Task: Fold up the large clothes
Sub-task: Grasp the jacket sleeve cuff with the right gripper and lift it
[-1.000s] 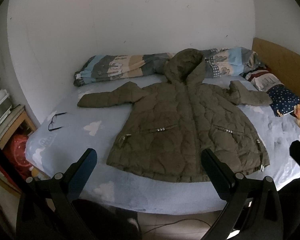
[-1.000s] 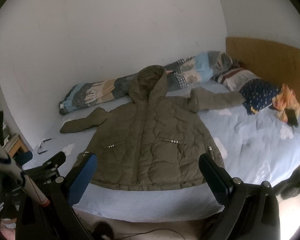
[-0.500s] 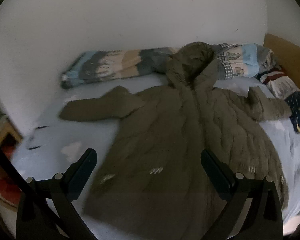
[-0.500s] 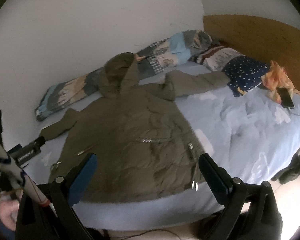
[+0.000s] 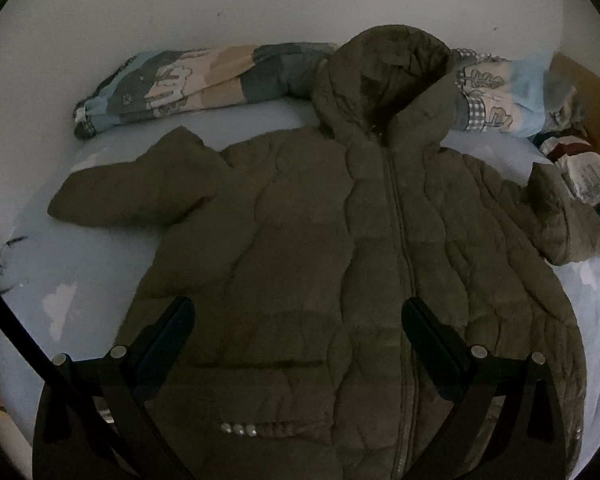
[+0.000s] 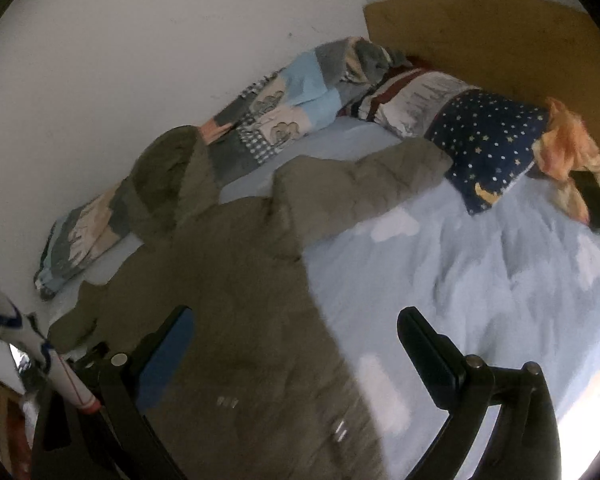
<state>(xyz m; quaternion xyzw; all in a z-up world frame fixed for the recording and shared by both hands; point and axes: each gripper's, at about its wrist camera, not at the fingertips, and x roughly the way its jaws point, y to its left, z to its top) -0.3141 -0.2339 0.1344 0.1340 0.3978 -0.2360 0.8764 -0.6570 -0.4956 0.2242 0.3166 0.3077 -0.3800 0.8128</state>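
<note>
Coat (image 5: 340, 264) flat on bed (image 6: 480, 272), zipped; left hand-held gripper (image 5: 298, 320) and right hand-held gripper (image 6: 294, 328) both spread above it.

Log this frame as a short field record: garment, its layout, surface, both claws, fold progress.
garment: olive quilted hooded jacket
layout: spread flat, front up, zipped, both sleeves out to the sides, hood toward the wall
surface: light blue bed sheet
nearby: rolled patterned quilt, star-print pillow
left claw: open, over the jacket body, holding nothing
right claw: open, over the jacket's edge
fold progress: none yet
</note>
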